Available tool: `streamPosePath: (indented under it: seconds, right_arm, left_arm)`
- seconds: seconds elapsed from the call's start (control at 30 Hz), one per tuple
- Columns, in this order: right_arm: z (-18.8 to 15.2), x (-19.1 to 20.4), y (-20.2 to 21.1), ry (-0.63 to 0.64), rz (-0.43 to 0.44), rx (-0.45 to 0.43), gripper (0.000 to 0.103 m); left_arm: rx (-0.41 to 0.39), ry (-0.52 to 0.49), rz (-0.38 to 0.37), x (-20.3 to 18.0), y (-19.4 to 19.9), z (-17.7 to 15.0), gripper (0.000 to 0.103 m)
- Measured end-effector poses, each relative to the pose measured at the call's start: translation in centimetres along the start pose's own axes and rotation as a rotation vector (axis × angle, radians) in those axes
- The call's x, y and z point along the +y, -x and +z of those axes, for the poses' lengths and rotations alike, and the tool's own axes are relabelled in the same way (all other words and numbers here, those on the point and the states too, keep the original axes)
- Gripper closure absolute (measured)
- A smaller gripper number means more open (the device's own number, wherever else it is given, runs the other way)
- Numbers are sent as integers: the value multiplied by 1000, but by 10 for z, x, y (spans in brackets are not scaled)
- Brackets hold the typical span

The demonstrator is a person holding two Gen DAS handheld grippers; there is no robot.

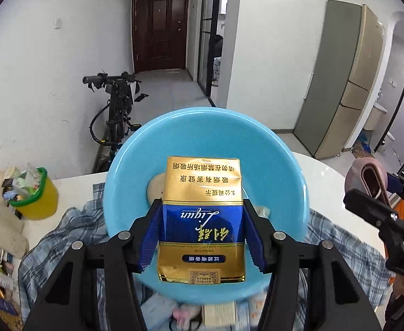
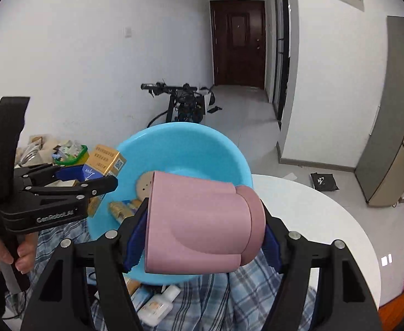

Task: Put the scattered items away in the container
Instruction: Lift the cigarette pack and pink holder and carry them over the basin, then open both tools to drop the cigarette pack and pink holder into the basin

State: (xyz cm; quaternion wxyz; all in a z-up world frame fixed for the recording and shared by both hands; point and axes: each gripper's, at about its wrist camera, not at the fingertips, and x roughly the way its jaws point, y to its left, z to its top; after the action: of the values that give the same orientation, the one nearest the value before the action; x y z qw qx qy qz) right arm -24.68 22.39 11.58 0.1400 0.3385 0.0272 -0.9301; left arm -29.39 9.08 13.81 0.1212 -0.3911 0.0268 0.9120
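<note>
My left gripper [image 1: 202, 231] is shut on a gold and blue cigarette pack [image 1: 200, 215] and holds it over the light blue basin [image 1: 202, 127]. My right gripper [image 2: 202, 237] is shut on a pink cup [image 2: 202, 220], lying sideways between its pads, above the near side of the basin [image 2: 185, 143]. The basin holds a beige round item [image 2: 144, 185] and a small gold packet [image 2: 120, 209]. In the right wrist view the left gripper [image 2: 91, 178] with the pack [image 2: 102, 162] is at the basin's left rim. In the left wrist view the right gripper [image 1: 373, 193] with the cup [image 1: 367, 173] is at the far right.
The basin rests on a blue plaid cloth [image 2: 229, 298] on a white round table [image 2: 312, 215]. A yellow bin with a green rim [image 1: 33, 193] full of wrappers stands at left. Small bottles and boxes [image 2: 157, 303] lie under the basin's near edge. A bicycle [image 1: 116, 104] stands behind.
</note>
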Motion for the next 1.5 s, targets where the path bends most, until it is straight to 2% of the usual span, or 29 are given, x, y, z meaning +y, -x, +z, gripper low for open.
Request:
streamPosePath:
  seconds: [0.07,0.23,0.33,0.4,0.5,0.6,0.67,0.73,0.87,0.97,1.03,1.17,1.5]
  right_arm:
    - [10,-4,-11,5,10,27,35]
    - [46,-17,-42,1,2,85,35]
    - [66,-25,-56,-35,16,111,35]
    - [76,-30,-61,-51,7,118,35]
    - [89,-31,-67,-42,6,149,35]
    - [102,-29,-74,-58,37,213,35]
    - [110,-22,-77,-57,32,232,35]
    - [114,-11,-81,-20,31,258,35]
    - [111,-7,-91,-70,74,308,35]
    - [99,-4,-103,-71,62,333,35]
    - [89,-2,-117,-72,58,381,35]
    - [75,-2,-139,-103,62,450,35]
    - [59,7,-166,-61,38,523,35]
  left_arm:
    - [12,-1,51,2,-14,12,45]
    - [48,24,67,10,-50,47,45]
    - [28,61,137,23,-68,74,45]
    - [52,127,46,34,-74,87,45]
    - [72,134,12,38,-78,100,45]
    - [148,132,-49,41,-86,105,45]
    - [182,122,-48,44,-90,106,45]
    - [222,61,-3,39,-92,107,45]
    - [302,69,-21,36,-99,107,45]
    - [439,93,36,49,-127,89,45]
    - [520,111,19,57,-143,72,45]
    - [536,118,-4,64,-153,59,45]
    - [603,105,-56,60,-204,34,45]
